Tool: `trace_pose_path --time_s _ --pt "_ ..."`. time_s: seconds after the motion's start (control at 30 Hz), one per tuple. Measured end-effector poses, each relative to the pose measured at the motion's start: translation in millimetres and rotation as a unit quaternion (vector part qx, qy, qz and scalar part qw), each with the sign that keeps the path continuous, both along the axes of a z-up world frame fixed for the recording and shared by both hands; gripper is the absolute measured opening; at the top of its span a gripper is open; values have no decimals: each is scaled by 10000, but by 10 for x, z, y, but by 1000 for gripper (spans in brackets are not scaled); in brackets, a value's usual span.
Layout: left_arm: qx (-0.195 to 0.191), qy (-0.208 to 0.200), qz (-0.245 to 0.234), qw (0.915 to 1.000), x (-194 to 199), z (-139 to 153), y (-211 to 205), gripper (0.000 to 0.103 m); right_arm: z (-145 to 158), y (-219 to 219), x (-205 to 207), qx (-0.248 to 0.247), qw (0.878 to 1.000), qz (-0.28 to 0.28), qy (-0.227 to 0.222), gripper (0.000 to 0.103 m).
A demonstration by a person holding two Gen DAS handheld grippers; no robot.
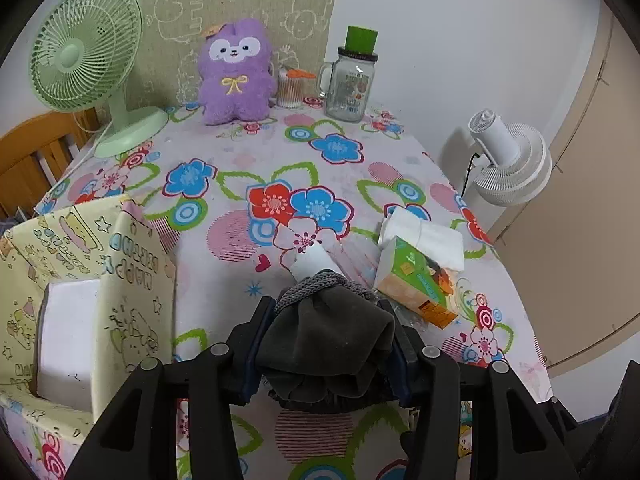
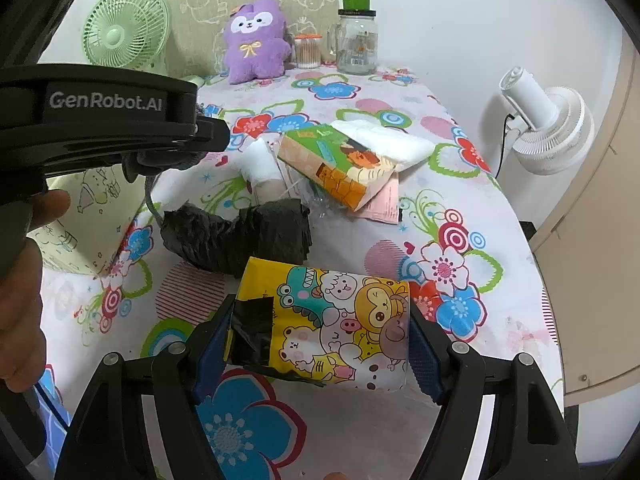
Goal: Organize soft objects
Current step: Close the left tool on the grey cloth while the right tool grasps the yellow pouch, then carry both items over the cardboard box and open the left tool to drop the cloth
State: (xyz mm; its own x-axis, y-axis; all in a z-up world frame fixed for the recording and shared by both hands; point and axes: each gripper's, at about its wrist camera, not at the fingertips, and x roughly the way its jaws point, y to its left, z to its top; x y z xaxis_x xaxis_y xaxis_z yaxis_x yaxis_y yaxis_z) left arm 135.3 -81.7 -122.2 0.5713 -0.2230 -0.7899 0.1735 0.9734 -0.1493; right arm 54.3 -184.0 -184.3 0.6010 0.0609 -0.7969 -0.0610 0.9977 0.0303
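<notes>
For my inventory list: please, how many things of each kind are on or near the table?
Fans: 2, green fan, white fan
Plush toys: 1
Glass jars: 1
Cotton-swab containers: 1
Tissue packs: 2, green pack, yellow pack
Dark cloths: 1
Storage boxes: 1
Total: 9

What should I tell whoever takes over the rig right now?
Left gripper: shut on dark cloth, held above the table.
Right gripper: shut on yellow cartoon pack.
Yellow box sits left, open, white item inside.
Tissue pack and white roll lie on the table.
Left to do: both held items and those two not yet in the box.
</notes>
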Motion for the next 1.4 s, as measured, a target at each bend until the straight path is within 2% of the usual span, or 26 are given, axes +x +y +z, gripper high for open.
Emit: trace_pose_path --time_s 0.53,0.83,1.07,1.4 --pt "-104 -382 102 9992 -172 360 164 52 248 86 -117 10 9995 11 -313 78" --pt "-69 -608 241 9978 -252 571 340 52 515 228 -74 28 9979 154 -635 78" --pt "-22 -858 467 9952 -329 757 562 52 720 373 10 117 9958 295 -854 78" --pt "-9 -1040 795 9914 -407 880 904 52 988 622 125 112 9918 553 -1149 78"
